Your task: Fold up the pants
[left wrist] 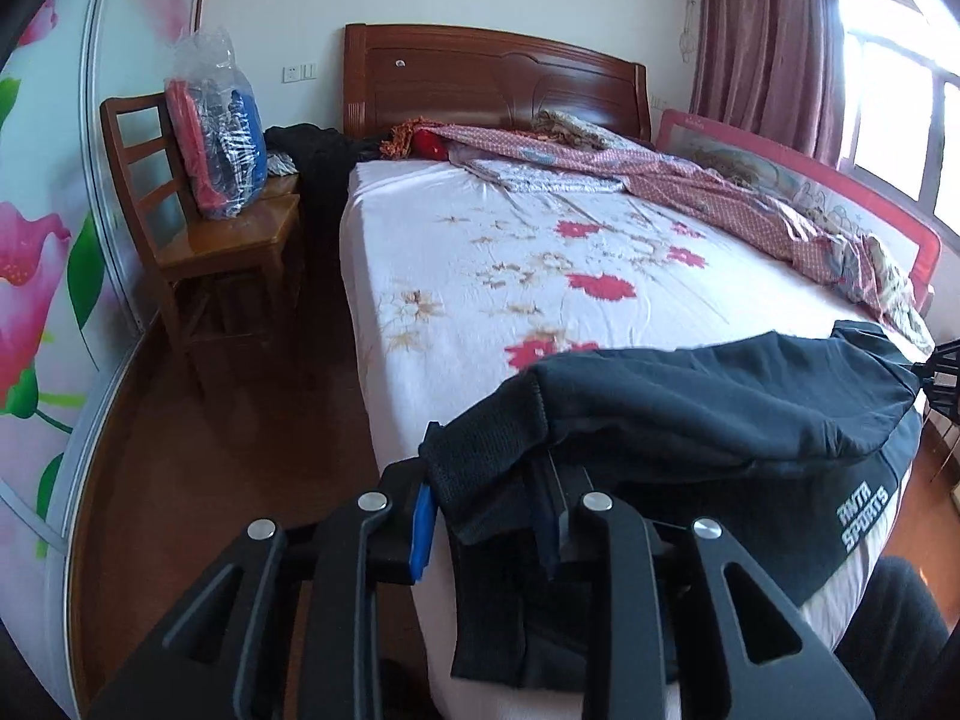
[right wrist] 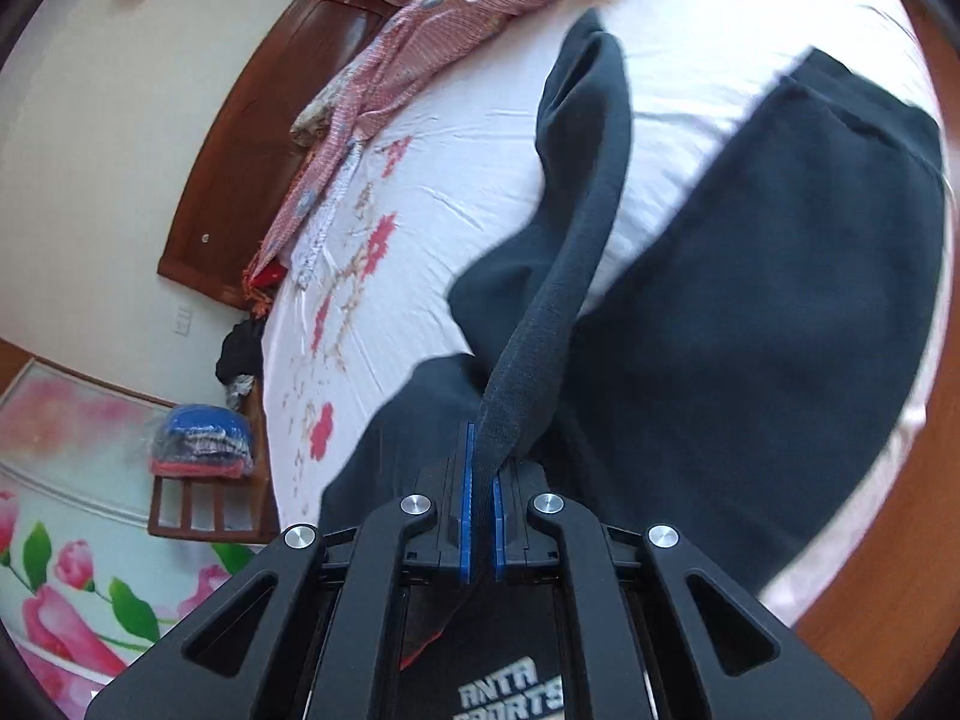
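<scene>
My right gripper (right wrist: pixel 482 492) pinches the ribbed waistband (right wrist: pixel 558 312) of the dark pants (right wrist: pixel 750 312) between its blue pads (right wrist: pixel 465 516), lifting that edge off the bed (right wrist: pixel 690 60). My left gripper (left wrist: pixel 489 510) has the waistband lying between its jaws; whether it grips, I cannot tell. The pants sprawl across the foot of the bed, far from the wooden headboard (left wrist: pixel 492 84), where a pink quilt (left wrist: pixel 690 186) lies rumpled. A chair (left wrist: pixel 198 240) stands beside the bed.

R gripper (right wrist: pixel 481 480) clamped on dark pants (right wrist: pixel 750 312) waistband over bed (right wrist: pixel 456 138).
</scene>
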A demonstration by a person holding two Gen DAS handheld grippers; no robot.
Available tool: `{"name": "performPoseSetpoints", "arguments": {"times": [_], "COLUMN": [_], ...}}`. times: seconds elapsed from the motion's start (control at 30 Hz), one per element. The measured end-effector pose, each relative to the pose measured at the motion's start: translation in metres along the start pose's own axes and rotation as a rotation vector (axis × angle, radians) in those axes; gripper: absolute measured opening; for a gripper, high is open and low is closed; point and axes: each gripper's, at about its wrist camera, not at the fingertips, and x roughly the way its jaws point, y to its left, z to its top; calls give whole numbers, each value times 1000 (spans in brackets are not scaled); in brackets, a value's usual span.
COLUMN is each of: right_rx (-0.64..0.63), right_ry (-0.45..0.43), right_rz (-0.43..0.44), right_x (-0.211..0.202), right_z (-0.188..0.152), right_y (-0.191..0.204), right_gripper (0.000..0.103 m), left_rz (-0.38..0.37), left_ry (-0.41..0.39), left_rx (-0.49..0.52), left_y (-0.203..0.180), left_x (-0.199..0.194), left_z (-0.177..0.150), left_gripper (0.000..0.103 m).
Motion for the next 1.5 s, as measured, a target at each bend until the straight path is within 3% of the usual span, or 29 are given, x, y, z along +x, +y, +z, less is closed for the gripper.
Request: {"name": "performPoseSetpoints", "arguments": {"times": [0.13,0.23,0.33,0.6,0.67,0.73,0.8,0.87,0.93,1.0,1.03,1.1,1.13,1.2,1.23,1.37,1.5], "right_rx": [65,130,109,131,151,143,137,106,103,100,97,80,65,41,38,-5,62], "right_ry": [-22,-42,-74,-78,-85,-64,-53,-39,10,12,15,7,-10,-49,-67,-181,-212], "right_rz": [-42,-10,8,-91,-84,-95,-90,-132,-152,-184,-184,-191,-196,-182,-164,-266,-297], "right_x": [4,-1,-15,-30,-33,-29,-27,-23,-13,-11,-12,-20,-28,-45,-54,-71,-45], "right_z": [-16,-18,-11,-10,-16,-20,-21,-22,-18,-18,-18,-21,-20,-14,-8,40,96], "right_y": [-35,-44,-32,-50,-59,-59,-60,-63,-67,-71,-71,-66,-62,-58,-58,-54,-69], "right_gripper": [4,4,4,4,4,4,4,4,4,18,20,30,36,38,38,38,38], "left_rz": [76,82,82,137,179,214,311,387,356,227,162,7,-20,-82,-85,-97,-116], "left_ry": [11,31,5,97,103,123,151,118,45,-14,-34,-30,-28,29,73,221,257], "left_rx": [151,135,127,218,224,217,194,158,120,105,96,103,125,199,224,278,272], "left_y": [-23,-21,-19,-15,-10,0,13,17,2,-24,-40,-75,-91,-119,-129,-140,-136], "left_x": [-5,-11,-27,-20,-24,-28,-30,-38,-46,-48,-46,-29,-18,11,25,51,47], "left_z": [-34,-41,-42,-66,-70,-74,-74,-61,-37,-15,-6,5,5,-2,-7,-35,-50], "left_gripper": [28,30,31,39,50,52,58,58,65,76,88,90,90,90,87,86,86]}}
